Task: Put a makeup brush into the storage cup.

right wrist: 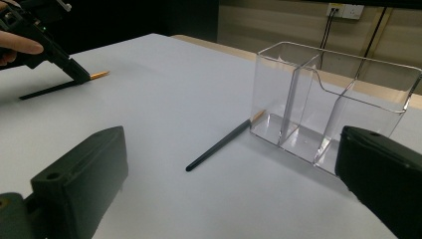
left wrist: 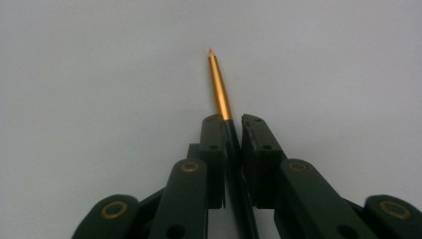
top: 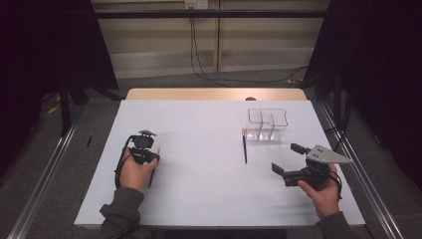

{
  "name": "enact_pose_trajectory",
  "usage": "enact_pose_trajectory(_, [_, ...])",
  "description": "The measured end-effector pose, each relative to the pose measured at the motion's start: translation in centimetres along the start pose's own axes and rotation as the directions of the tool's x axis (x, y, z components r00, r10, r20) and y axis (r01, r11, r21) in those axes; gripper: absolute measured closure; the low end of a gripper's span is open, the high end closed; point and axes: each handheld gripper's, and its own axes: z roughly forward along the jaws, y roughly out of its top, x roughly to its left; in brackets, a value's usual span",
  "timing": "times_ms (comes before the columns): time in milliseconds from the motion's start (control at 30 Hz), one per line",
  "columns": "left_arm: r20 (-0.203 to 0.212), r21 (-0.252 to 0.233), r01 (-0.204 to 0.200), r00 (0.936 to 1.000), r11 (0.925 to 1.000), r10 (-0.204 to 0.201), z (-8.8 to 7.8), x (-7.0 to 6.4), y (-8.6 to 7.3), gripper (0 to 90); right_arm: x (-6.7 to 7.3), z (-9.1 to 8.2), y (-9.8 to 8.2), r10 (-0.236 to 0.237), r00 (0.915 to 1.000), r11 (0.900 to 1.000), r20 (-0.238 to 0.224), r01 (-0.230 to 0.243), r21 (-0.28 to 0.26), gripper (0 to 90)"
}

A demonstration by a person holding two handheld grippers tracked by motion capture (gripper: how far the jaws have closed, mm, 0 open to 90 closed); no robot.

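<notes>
The light is dim and even on the white table point(top: 209, 164), and the room to the left and right is almost black. Shadows are soft. The near black jaws look blurred in the right gripper view.

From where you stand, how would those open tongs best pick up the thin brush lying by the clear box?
Probably at mid-handle of the brush, coming from above with the right tongs straddling it. It lies flat, and its tip touches the clear box.
</notes>
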Motion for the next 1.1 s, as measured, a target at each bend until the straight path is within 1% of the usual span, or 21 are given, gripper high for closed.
enact_pose_trajectory(33, [0.008, 0.007, 0.018, 0.9998, 0.9998, -0.018, 0.0, 0.1, 0.1, 80.1, 0.0, 0.1, 0.0, 0.001, 1.0, 1.0, 0.0, -0.001, -0.003, 0.0])
enact_pose_trajectory(100, [0.018, 0.012, 0.031, 0.9994, 0.9995, -0.031, 0.1, 0.3, 0.1, 80.2, 0.0, 0.1, 0.0, -0.002, 1.0, 1.0, 0.003, 0.002, -0.004, 0.0])
enact_pose_trajectory(133, [0.017, 0.011, 0.021, 0.9996, 0.9997, -0.021, 0.1, 0.3, 0.1, 80.2, 0.0, 0.1, 0.0, -0.001, 1.0, 1.0, 0.001, 0.001, -0.003, 0.0])
enact_pose_trajectory(167, [0.011, 0.007, 0.019, 0.9998, 0.9998, -0.019, 0.1, 0.2, 0.1, 80.3, 0.1, 0.1, 0.1, 0.005, 1.0, 1.0, 0.0, -0.005, 0.001, 0.0])
enact_pose_trajectory(200, [0.006, 0.007, 0.004, 1.0, 1.0, -0.004, 0.1, 0.1, 0.0, 80.2, 0.1, 0.2, 0.1, 0.001, 1.0, 1.0, -0.003, -0.001, -0.001, 0.0])
enact_pose_trajectory(267, [0.003, -0.009, 0.002, 1.0, 1.0, -0.002, 0.0, 0.1, -0.2, 80.2, 0.2, 0.2, 0.1, -0.004, 1.0, 1.0, -0.004, 0.004, -0.001, 0.0])
enact_pose_trajectory(400, [0.02, -0.04, 0.032, 0.9993, 0.9987, -0.031, -0.1, 0.2, -0.5, 80.0, 0.3, 0.2, 0.1, -0.007, 1.0, 1.0, -0.003, 0.007, -0.003, 0.0])
enact_pose_trajectory(500, [0.031, -0.036, 0.035, 0.9989, 0.9988, -0.033, -0.2, 0.3, -0.5, 78.2, 0.3, 0.1, 0.1, -0.004, 1.0, 1.0, -0.003, 0.004, -0.002, 0.0])
enact_pose_trajectory(533, [0.033, -0.03, 0.026, 0.9991, 0.9992, -0.025, -0.3, 0.4, -0.5, 77.8, 0.3, 0.1, 0.1, -0.001, 1.0, 1.0, 0.001, 0.001, -0.004, 0.0])
enact_pose_trajectory(600, [0.04, -0.031, 0.037, 0.9986, 0.9988, -0.036, -0.4, 0.3, -0.5, 76.2, 0.2, 0.1, 0.1, 0.003, 1.0, 1.0, -0.002, -0.003, -0.003, 0.0])
enact_pose_trajectory(700, [0.042, -0.018, 0.024, 0.9988, 0.9995, -0.024, -0.5, 0.2, -0.6, 75.7, 0.0, 0.1, 0.1, 0.005, 1.0, 1.0, 0.003, -0.005, -0.005, 0.0])
enact_pose_trajectory(733, [0.04, -0.02, 0.028, 0.9989, 0.9994, -0.027, -0.6, 0.1, -0.7, 75.7, 0.0, 0.1, 0.1, 0.006, 1.0, 1.0, 0.003, -0.006, -0.005, 0.0])
enact_pose_trajectory(833, [0.042, -0.012, 0.017, 0.999, 0.9998, -0.017, -0.7, 0.0, -0.9, 75.3, 0.1, 0.1, 0.2, 0.005, 1.0, 1.0, -0.002, -0.005, -0.011, 0.0])
enact_pose_trajectory(967, [0.041, -0.012, 0.022, 0.9989, 0.9997, -0.021, -1.0, -0.1, -1.4, 75.4, 0.2, 0.4, 0.3, -0.004, 1.0, 1.0, -0.008, 0.004, -0.006, 0.0])
enact_pose_trajectory(1000, [0.05, -0.001, 0.013, 0.9987, 0.9999, -0.012, -1.1, 0.0, -1.5, 75.4, 0.2, 0.4, 0.3, -0.002, 1.0, 1.0, -0.007, 0.002, -0.006, 0.0])
enact_pose_trajectory(1100, [0.053, -0.002, 0.016, 0.9985, 0.9999, -0.016, -1.3, -0.1, -1.9, 75.4, 0.4, 0.6, 0.4, -0.003, 0.9998, 1.0, -0.018, 0.003, -0.01, 0.0])
